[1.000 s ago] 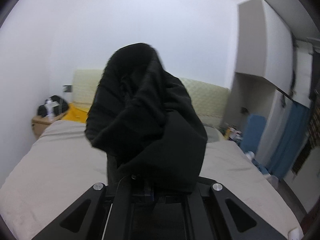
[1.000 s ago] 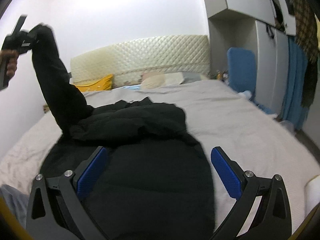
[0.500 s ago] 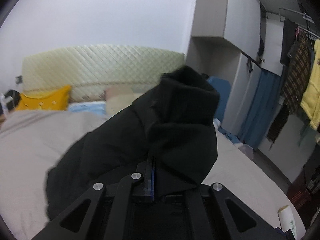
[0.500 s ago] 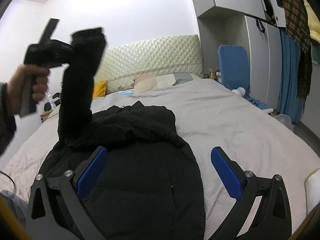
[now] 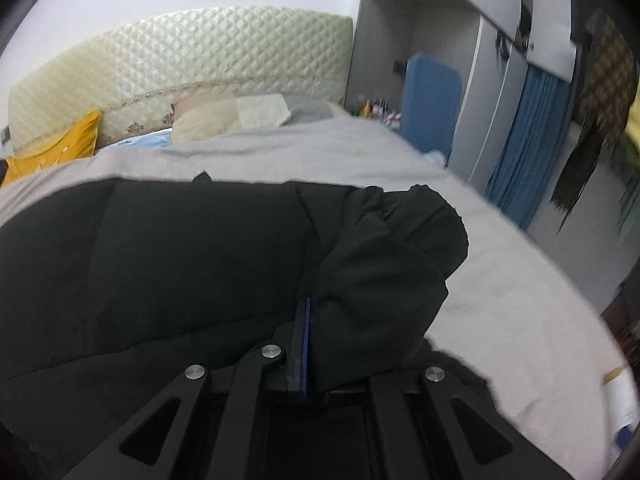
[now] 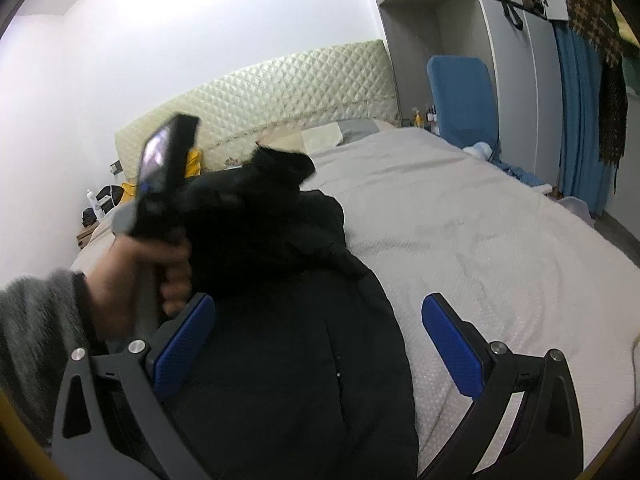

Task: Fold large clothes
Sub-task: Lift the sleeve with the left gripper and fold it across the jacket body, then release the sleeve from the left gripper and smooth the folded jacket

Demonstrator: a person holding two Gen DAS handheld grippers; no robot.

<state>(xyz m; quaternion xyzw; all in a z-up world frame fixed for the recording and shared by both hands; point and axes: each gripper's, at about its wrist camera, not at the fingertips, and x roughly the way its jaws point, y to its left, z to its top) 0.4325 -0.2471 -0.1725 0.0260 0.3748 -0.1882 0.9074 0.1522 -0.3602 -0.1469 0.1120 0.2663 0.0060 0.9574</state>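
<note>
Over the bed [image 6: 480, 216], the left gripper [image 5: 308, 320], clamped on the black jacket's [image 6: 296, 360] sleeve [image 5: 384, 272], had swung it down across the body, so the sleeve fold looked nearly laid, while the right gripper [image 6: 316, 340] hovered wide open.

The left gripper's [image 5: 310, 344] right finger is hidden under black coat [image 5: 160, 264] cloth. The left hand [image 6: 140, 276] is motion-blurred.
</note>
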